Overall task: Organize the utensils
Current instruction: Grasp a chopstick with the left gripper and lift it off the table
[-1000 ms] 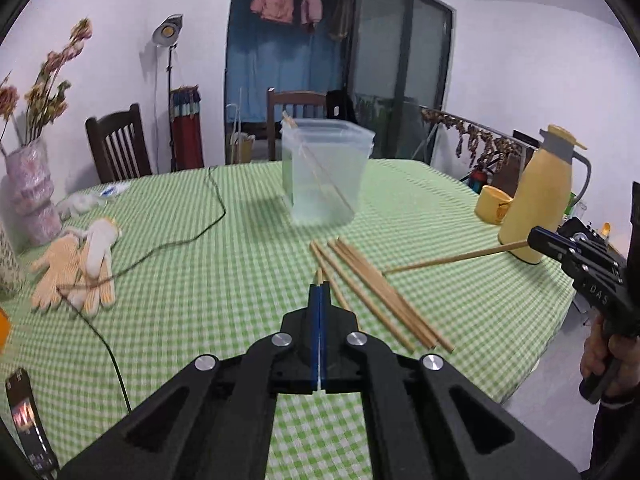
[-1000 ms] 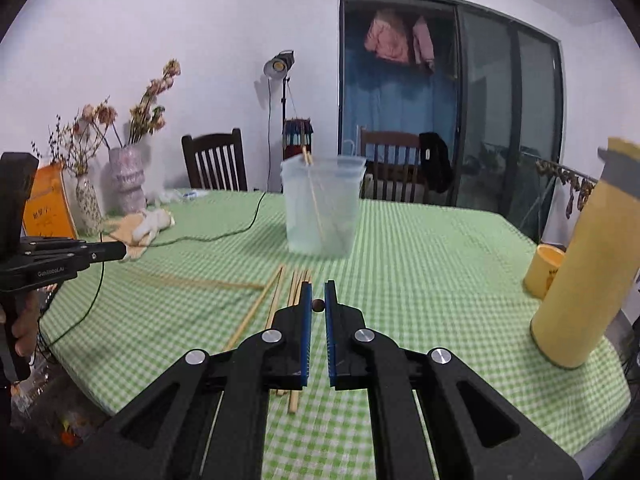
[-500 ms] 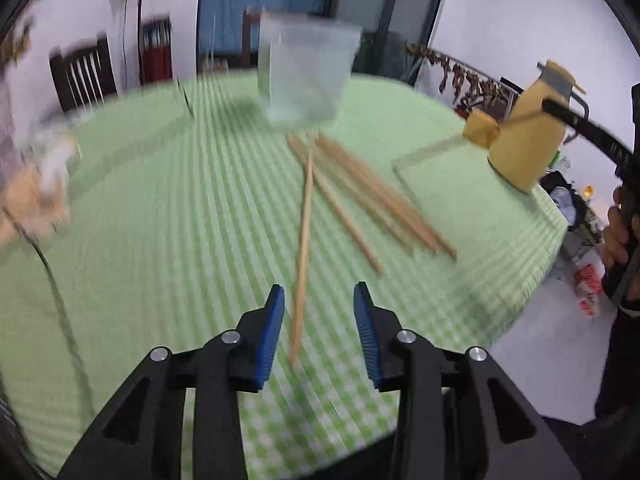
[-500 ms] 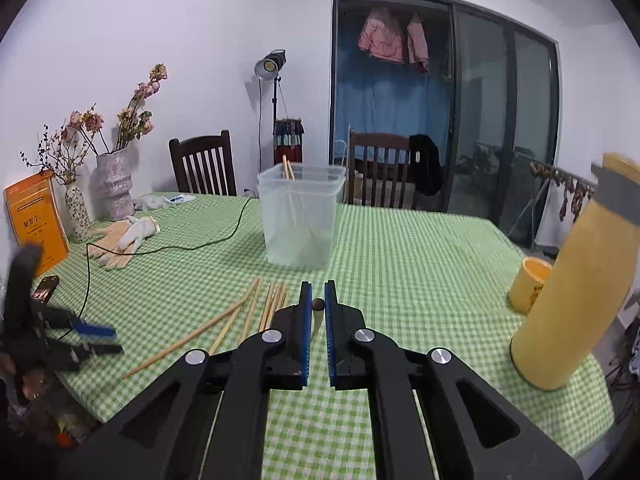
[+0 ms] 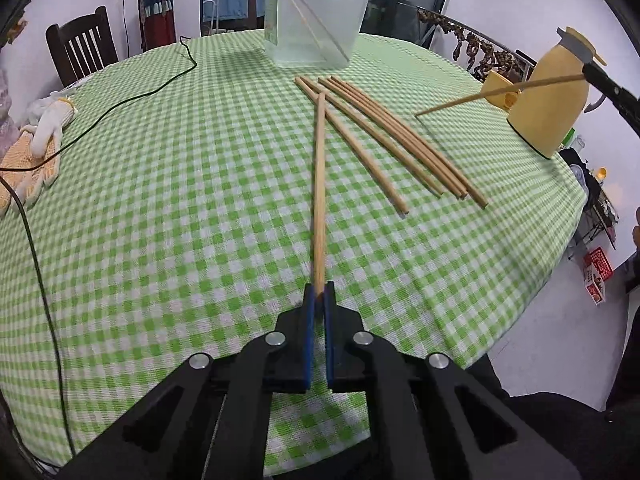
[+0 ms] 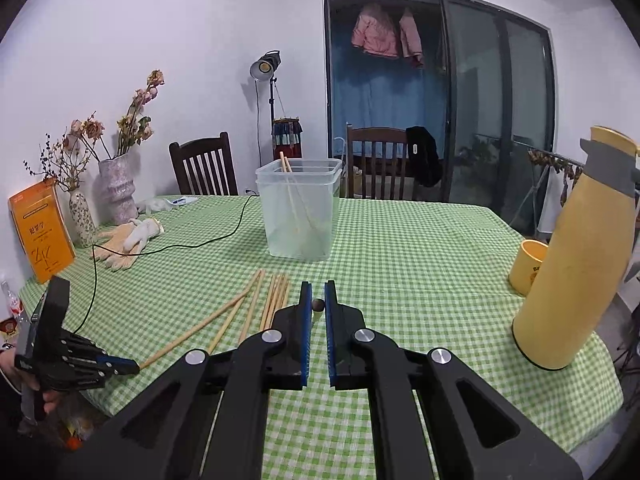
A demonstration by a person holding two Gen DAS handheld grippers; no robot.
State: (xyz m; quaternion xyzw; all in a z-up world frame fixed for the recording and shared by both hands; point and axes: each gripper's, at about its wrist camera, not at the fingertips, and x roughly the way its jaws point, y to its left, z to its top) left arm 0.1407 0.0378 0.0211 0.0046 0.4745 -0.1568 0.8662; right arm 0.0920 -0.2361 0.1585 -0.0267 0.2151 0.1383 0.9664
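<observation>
Left gripper point(image 5: 319, 300) is clenched on the near end of 1 chopstick point(image 5: 319, 184), which lies along the checked tablecloth point(image 5: 168, 200) toward the loose chopsticks point(image 5: 384, 136) spread just short of the far edge. Beyond them the clear plastic tub point(image 5: 316, 16) holds 2 more sticks. Right gripper point(image 6: 318, 306), near the table's right edge beside the yellow flask point(image 5: 556, 92), grasps another chopstick point(image 5: 496, 94) held clear of the cloth.

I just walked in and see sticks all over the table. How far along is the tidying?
Early on. Two chopsticks already stand in the clear tub. Each pair of tongs is shut on one more: the left tongs at a stick's near end, the right tongs holding another. About five loose chopsticks wait on the tablecloth.
</observation>
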